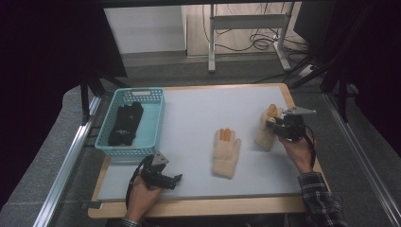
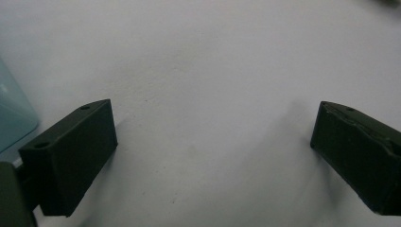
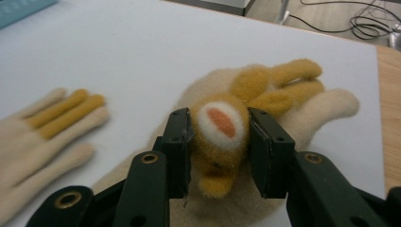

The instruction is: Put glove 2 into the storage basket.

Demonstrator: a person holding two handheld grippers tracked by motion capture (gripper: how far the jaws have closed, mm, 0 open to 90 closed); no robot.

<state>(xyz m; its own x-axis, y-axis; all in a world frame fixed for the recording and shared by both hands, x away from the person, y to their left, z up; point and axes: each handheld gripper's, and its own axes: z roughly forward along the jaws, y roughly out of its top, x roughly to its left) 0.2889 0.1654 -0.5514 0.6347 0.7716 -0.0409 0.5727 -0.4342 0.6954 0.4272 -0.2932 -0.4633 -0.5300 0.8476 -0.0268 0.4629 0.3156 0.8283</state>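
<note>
Two fluffy cream gloves with orange fingers lie on the pale mat. One glove (image 1: 226, 153) (image 3: 42, 137) rests flat in the middle. My right gripper (image 1: 272, 124) (image 3: 220, 120) is shut on the other glove (image 1: 264, 137) (image 3: 302, 94) at the right, pinching a raised orange fuzzy part with a white and orange patch. That glove's near end lifts off the mat while its fingers point away. My left gripper (image 1: 176, 179) (image 2: 213, 137) sits low near the front left of the mat, open, with bare mat between its jaws.
A teal plastic basket (image 1: 158, 118) (image 2: 14, 118) stands at the left edge of the table and holds dark gloves (image 1: 125, 124). The wooden table edge (image 1: 302, 156) runs close beside my right hand. Desk legs and cables lie on the floor beyond.
</note>
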